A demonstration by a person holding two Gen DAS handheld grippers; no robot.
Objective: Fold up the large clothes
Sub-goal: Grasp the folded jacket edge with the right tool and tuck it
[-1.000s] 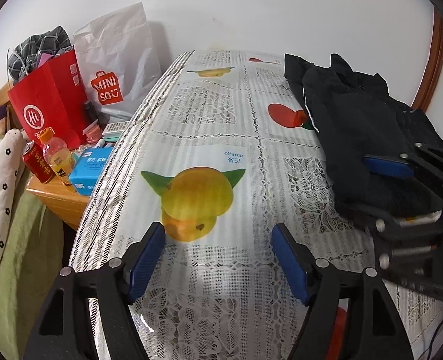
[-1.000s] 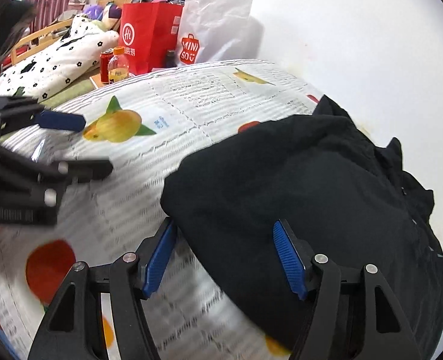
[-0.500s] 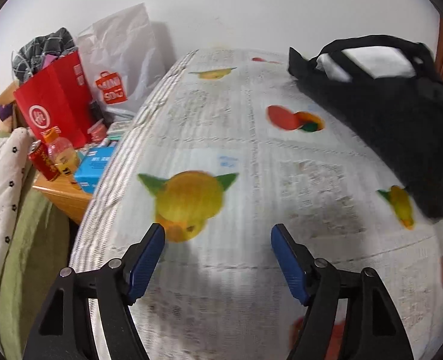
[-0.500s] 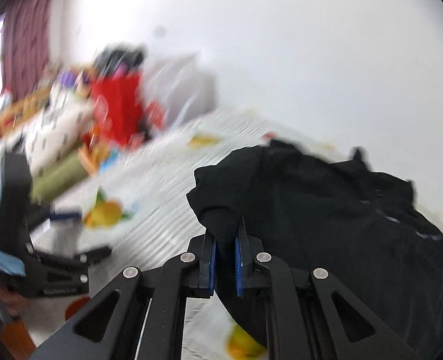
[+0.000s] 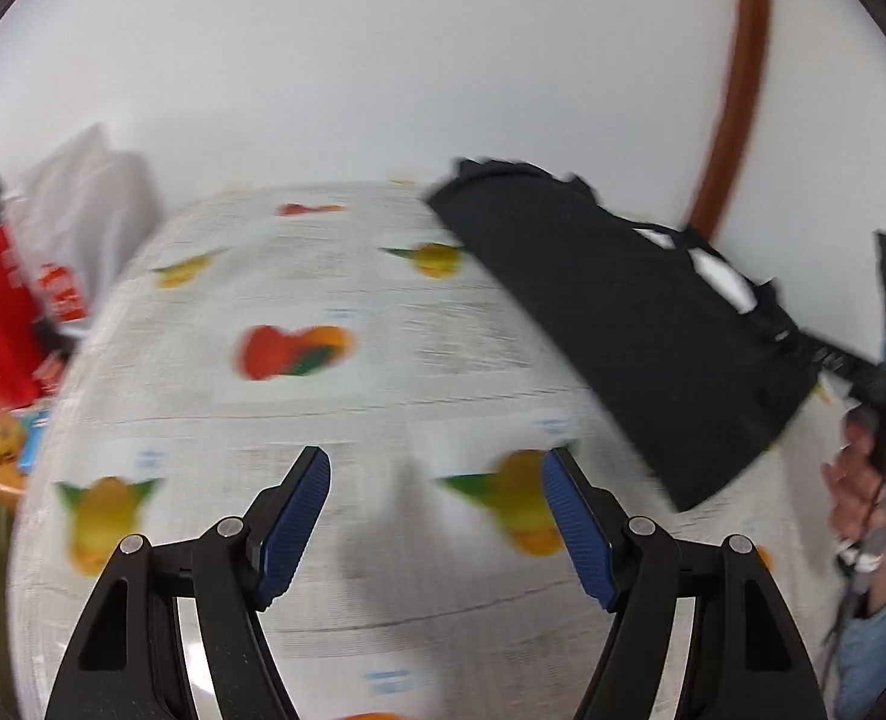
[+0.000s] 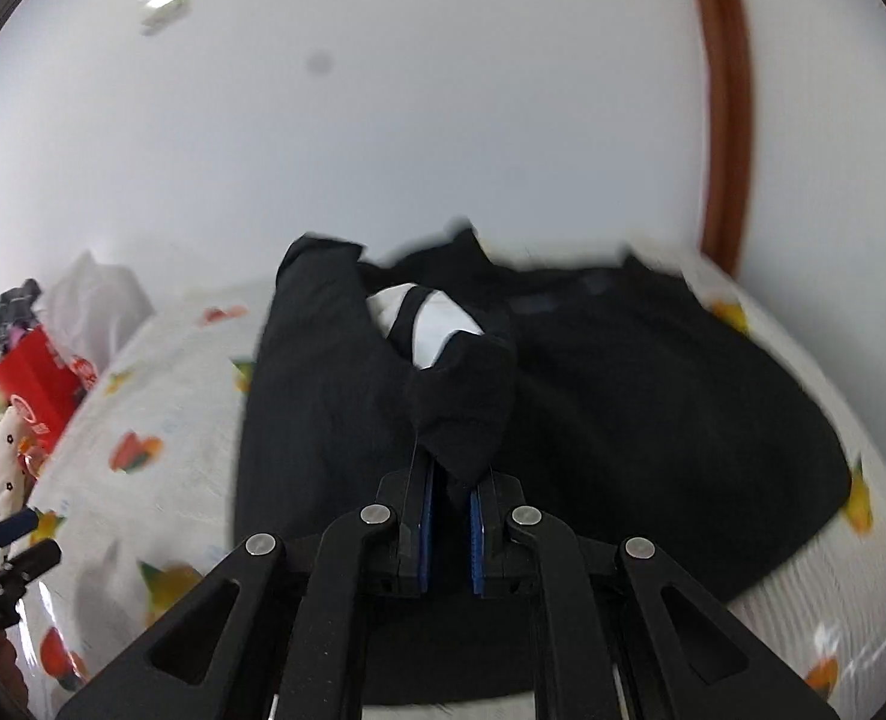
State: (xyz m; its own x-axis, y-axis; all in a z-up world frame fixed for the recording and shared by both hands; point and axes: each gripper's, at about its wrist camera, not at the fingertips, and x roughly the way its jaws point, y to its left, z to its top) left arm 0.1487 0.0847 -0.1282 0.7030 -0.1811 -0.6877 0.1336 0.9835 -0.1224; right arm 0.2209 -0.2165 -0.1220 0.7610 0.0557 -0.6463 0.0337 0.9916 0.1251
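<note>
Garment (image 6: 653, 420): black, large, soft, limp. Draped over fruit-print tablecloth (image 5: 335, 420), right half of table, far end near wall (image 6: 383, 150). One bunch lifted off surface, rest dragging flat.

Right gripper (image 6: 450, 531): pinched tight on a fold of black fabric, pads nearly together, cloth bulging out above them. Left gripper (image 5: 437, 525): spread wide, nothing between pads, hovering over bare cloth, well apart from garment.

Handling, judged: light, zero stiffness, sags from any single grab point. Thick enough to bunch, so probably knit or fleece; not slippery. Nothing fragile. Single-point hold twists it; needs second hold to spread. Best grabs likely edges or corners: hem, shoulder seams. White patch (image 6: 437, 324) showing through an opening, maybe neck or lining; can't tell which.

Orientation: in left view, long axis runs diagonal, from far middle of table toward near right, where right gripper holds it. Top versus bottom of garment unclear; motion blur in both views.

Clutter at left edge: red bag (image 6: 38, 381), white bag (image 5: 83, 204). Brown door frame (image 6: 722, 102) at right.
</note>
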